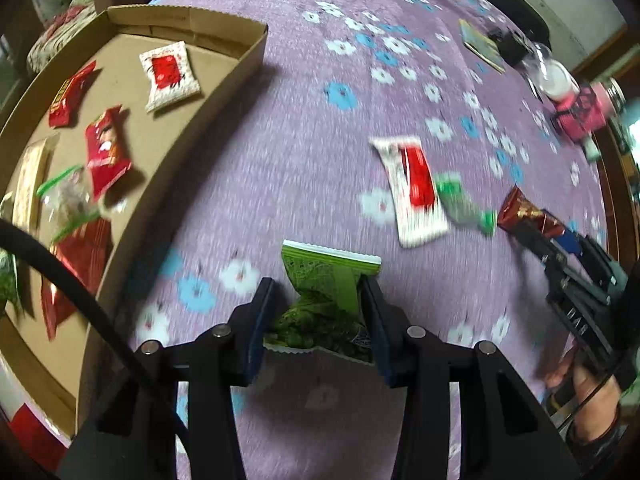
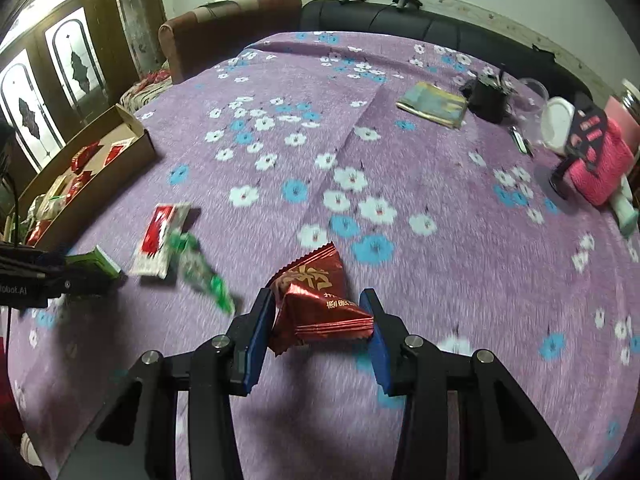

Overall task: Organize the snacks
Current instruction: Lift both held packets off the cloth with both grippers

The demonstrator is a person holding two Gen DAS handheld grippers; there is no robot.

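my left gripper [image 1: 320,312] is clenched on the green packet [image 1: 328,280], my right gripper [image 2: 318,318] on the red packet [image 2: 316,300], both pinched mid-jaw. crinkly foil could slip before reaching the cardboard box [image 1: 244,68] far left of my jaws. the red packet's gold characters aren't readable; "robot.ai" shows on the other tool.

My left wrist view smears the white-and-red packet [image 1: 414,190] and the green candy wrapper [image 1: 464,204] beside it, so I can't read any print on them, and the cardboard tray [image 1: 240,68] runs off the left edge with its nearest snacks cut away. The lower half of the green packet [image 1: 328,300] is hidden between my left gripper's [image 1: 320,316] fingers. The clutter by the pink knitted thing [image 2: 600,160] is too small to name.
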